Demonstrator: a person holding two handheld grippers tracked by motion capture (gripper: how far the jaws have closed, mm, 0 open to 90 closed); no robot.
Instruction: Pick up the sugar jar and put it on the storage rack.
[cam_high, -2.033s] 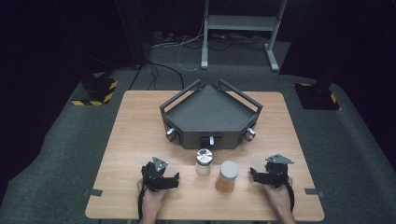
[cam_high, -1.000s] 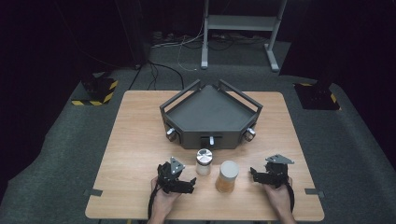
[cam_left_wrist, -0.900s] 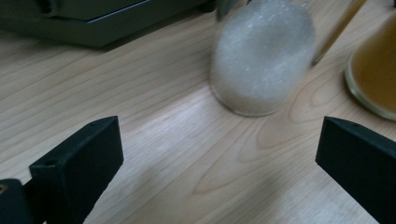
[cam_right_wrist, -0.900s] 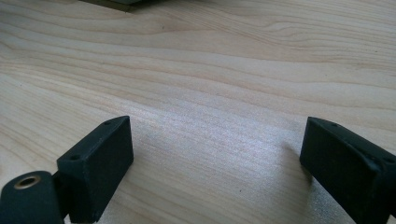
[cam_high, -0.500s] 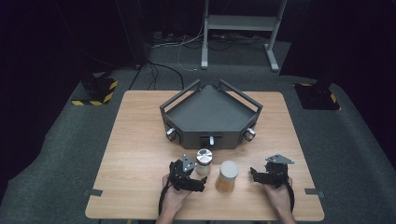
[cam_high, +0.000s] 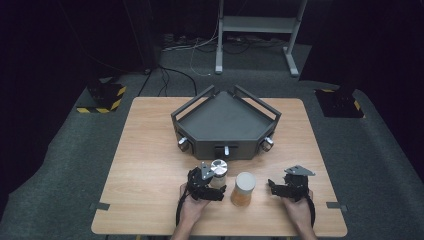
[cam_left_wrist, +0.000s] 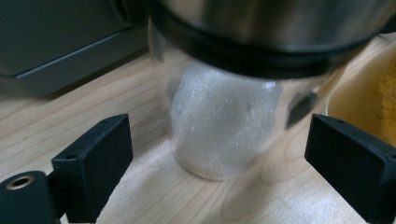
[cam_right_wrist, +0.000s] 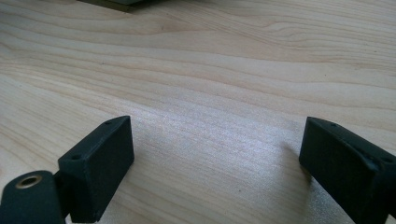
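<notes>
On the tabletop (cam_high: 150, 150), before the grey tray (cam_high: 225, 125), the salt shaker (cam_high: 218, 172) stands between the left gripper (cam_high: 209, 186) fingers, just closing, not touching. The right gripper (cam_high: 280, 189) rests wide open, empty.

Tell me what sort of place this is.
Probably a lab or recording studio rather than a kitchen: a pale wooden table stands on grey carpet among black drapes, with loose cables and a grey metal stand behind, and yellow-and-black striped floor bases beside it.
</notes>
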